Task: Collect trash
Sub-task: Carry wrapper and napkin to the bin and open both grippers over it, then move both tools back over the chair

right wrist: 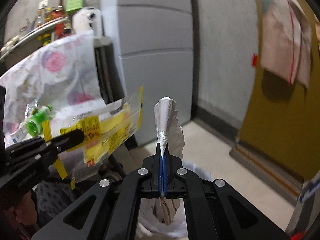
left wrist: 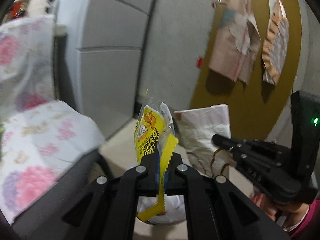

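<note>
My left gripper (left wrist: 162,161) is shut on a yellow printed snack wrapper (left wrist: 149,130), which stands up out of the jaws. To its right, my right gripper (left wrist: 217,139) pinches a crumpled white paper wrapper (left wrist: 202,128). In the right wrist view, the right gripper (right wrist: 162,154) is shut on that white paper wrapper (right wrist: 167,120), seen edge-on. The left gripper (right wrist: 79,136) comes in from the left with the yellow wrapper (right wrist: 114,124). A white-lined trash bag (left wrist: 160,214) shows below the jaws in both views (right wrist: 197,172).
A floral cloth (left wrist: 36,136) drapes over furniture on the left, with a green-capped bottle (right wrist: 37,123) by it. A grey cabinet (right wrist: 156,60) stands ahead. Paper bags (left wrist: 236,46) hang on a yellow door (right wrist: 280,120). A hand in a pink sleeve (left wrist: 294,220) holds the right gripper.
</note>
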Motion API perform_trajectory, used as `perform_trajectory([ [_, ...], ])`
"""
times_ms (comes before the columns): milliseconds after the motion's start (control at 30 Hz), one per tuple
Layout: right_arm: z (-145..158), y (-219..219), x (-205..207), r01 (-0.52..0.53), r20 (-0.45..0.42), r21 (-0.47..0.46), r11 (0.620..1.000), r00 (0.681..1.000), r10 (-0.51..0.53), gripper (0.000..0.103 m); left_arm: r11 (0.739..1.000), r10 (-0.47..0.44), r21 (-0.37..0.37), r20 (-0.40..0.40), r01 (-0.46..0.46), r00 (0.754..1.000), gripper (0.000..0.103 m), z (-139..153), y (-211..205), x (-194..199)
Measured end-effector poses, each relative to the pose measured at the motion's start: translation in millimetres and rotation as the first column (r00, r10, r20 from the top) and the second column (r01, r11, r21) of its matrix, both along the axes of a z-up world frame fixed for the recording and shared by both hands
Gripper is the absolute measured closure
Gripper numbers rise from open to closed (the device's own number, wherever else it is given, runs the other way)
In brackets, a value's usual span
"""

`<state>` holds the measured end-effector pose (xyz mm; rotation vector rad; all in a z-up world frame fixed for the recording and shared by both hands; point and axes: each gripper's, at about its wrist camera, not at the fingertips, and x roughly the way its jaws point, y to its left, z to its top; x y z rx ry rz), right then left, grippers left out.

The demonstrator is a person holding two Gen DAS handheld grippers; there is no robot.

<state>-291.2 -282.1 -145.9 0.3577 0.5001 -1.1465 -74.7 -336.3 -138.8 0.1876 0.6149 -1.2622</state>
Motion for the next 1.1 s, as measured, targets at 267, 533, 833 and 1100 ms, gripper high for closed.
perform_trajectory([
  [267, -65.4, -33.2, -20.3, 0.062, -0.028, 0.139, 0.988, 0.998, -0.059, 0.102, 0.989, -0.072, 0.129, -0.056, 0.078, 0.996, 0.102, -46.1, -42.5, 0.1],
  [533, -101.2, -59.1, -24.5, 0.111, -0.043, 0.257, 0.96, 0.994, -0.104, 0.078, 0.98, -0.061, 0.184, -0.083, 0.075, 0.995, 0.067, -68.4, -58.6, 9.5],
  [833, -69.5, -48.2, -26.5, 0.12, -0.03, 0.177, 0.977, 0.993, -0.117, 0.059, 0.99, -0.007, 0.142, -0.131, 0.026, 0.991, 0.05, -56.7, -41.6, 28.0],
  [1100, 11.7, -23.4, 0.9, 0.029, 0.065, 0.015, 0.999, 0.997, -0.03, 0.059, 0.987, 0.118, 0.112, -0.011, -0.117, 0.993, 0.044, -7.8, 14.7, 40.7],
])
